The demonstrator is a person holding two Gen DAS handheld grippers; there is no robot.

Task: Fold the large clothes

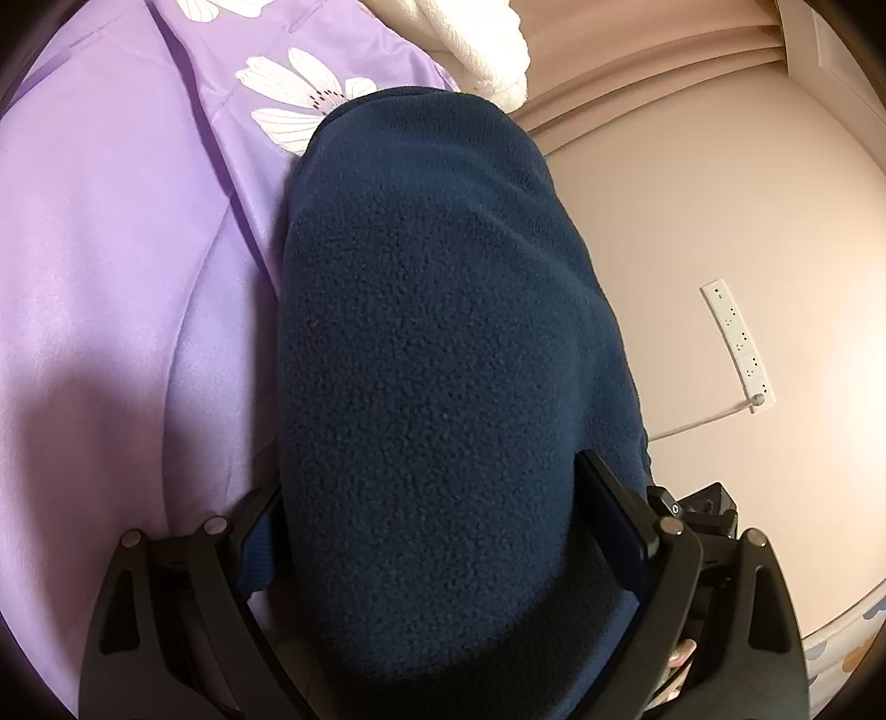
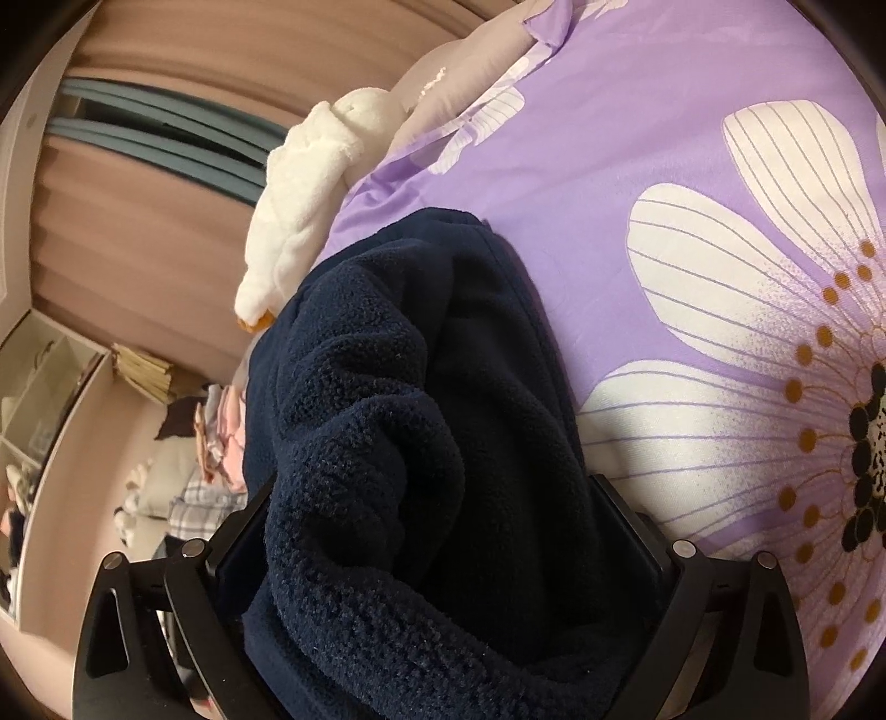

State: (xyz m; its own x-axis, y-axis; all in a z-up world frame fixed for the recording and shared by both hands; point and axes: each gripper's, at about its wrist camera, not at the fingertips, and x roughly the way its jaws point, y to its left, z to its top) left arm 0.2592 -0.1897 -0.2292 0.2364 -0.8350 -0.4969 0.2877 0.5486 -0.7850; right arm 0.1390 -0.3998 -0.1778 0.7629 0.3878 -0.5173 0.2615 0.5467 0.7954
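Note:
A thick navy fleece garment point(image 1: 432, 332) is bundled up and fills the middle of the left wrist view. It lies between the fingers of my left gripper point(image 1: 429, 479), whose pads press its sides, so the jaws stand wide on the bulk. In the right wrist view the same fleece point(image 2: 421, 443) shows rumpled folds. My right gripper point(image 2: 432, 484) is closed around it the same way, with cloth hiding both pads. The bundle rests over a purple bedsheet point(image 2: 637, 166) printed with big white flowers.
A white plush item point(image 2: 299, 205) lies at the bed's far edge, also the white plush point(image 1: 482, 44). A power strip point(image 1: 736, 343) with a cable hangs on the pink wall. Shelves and piled clothes point(image 2: 216, 443) stand to the left, beside brown curtains point(image 2: 166, 55).

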